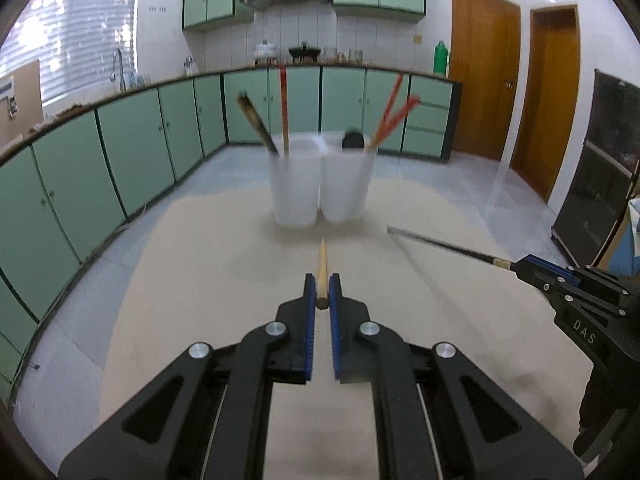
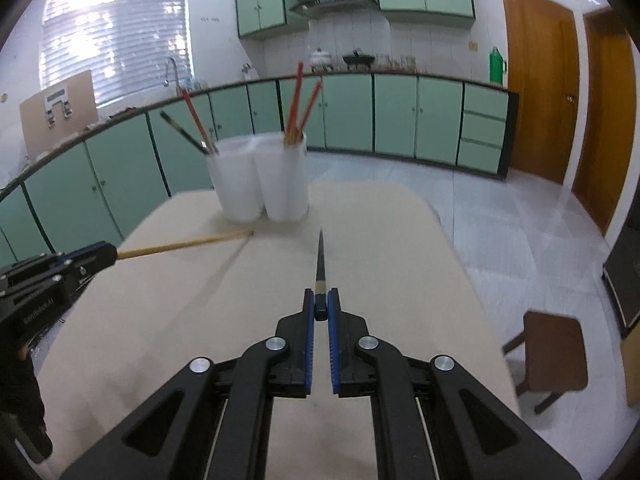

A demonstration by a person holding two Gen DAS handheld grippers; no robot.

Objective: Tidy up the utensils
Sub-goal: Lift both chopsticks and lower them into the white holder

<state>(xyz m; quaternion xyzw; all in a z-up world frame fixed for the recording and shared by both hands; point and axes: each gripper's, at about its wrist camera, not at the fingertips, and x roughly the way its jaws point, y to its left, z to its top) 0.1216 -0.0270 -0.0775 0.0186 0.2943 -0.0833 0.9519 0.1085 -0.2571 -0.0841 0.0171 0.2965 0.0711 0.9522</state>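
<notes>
The table (image 1: 180,280) lies below both grippers, covered in beige. Two white holders stand on it straight ahead of the left gripper (image 1: 322,292) and ahead and slightly left of the right gripper (image 2: 321,304). The holders touch side by side: the left holder (image 1: 294,184) carries a dark utensil and a red chopstick, the right holder (image 1: 346,184) carries red chopsticks and a dark round object that cannot be identified.

The left gripper is clenched on the butt end of a wooden chopstick (image 1: 322,264), which projects forward toward the holders. The right gripper is clenched on the butt end of a black chopstick (image 2: 320,260), also projecting forward. Both sticks are clear of the table.

Handling, as judged: each stick is light, stiff and thin. The black one looks lacquered and likely slippery; the wooden one should offer more friction. The end grip leaves a long free length, so the tip may swing or pivot between the pads. That free length suits tip-first insertion into a holder. The holders appear light and could tip if struck.
</notes>
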